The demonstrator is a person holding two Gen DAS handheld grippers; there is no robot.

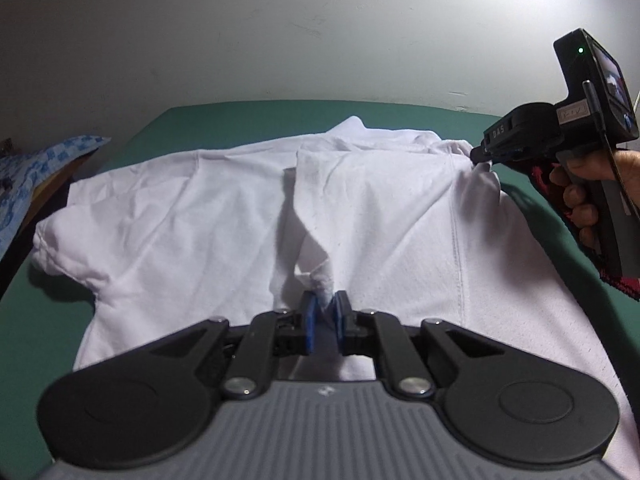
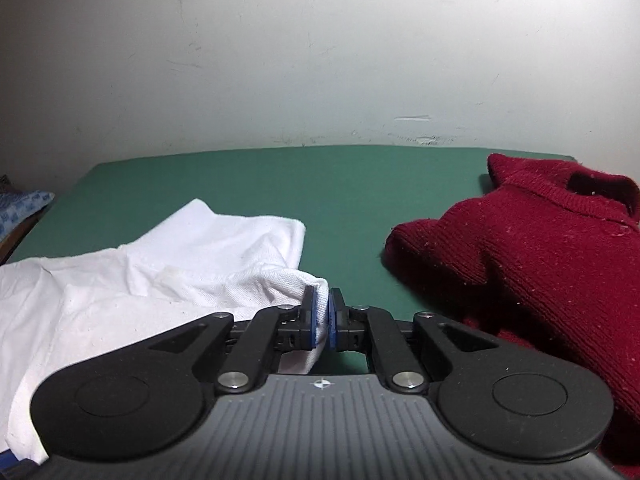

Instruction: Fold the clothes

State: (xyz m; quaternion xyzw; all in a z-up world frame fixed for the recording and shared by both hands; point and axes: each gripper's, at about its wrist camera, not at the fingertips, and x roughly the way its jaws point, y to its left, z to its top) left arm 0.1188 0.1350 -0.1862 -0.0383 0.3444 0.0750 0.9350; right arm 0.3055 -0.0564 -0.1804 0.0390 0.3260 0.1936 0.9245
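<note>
White shirt (image 1: 224,216), short-sleeved, lies spread on green bench (image 1: 248,118) and fills centre of left wrist view. One sleeve reaches toward left edge of frame; collar end points to top centre, toward wall (image 1: 280,32). A raised fold runs down middle of the garment to the lower centre.

Left tool (image 1: 325,312), lower centre of that view: blue pads (image 1: 309,320) drawn together on a pinch of the shirt fabric at foot of the central fold. Cloth visible between pads and rising from them.

Right tool (image 1: 480,156), right side of same view: black body, green indicator lit, small screen at rear. Its tip meets the shirt's shoulder/sleeve area at upper right of garment. Person's hand (image 1: 580,196) wraps the grip at right edge of frame.

Right wrist view confirms: right tool (image 2: 322,320), lower centre, pads (image 2: 316,320) nearly together w/ white sleeve edge (image 2: 316,288) caught between them. Shirt body (image 2: 120,280) occupies lower left of that frame; a flat folded portion extends to mid-frame.

Dark red knit sweater (image 2: 540,248) lies crumpled on the bench at right of right wrist view, neck opening toward upper right. Bare green strip separates it from shirt; no contact.

Blue patterned cloth (image 1: 52,156) at left edge of left wrist view, off the bench. Wall shows scuff marks above bench's far edge.
</note>
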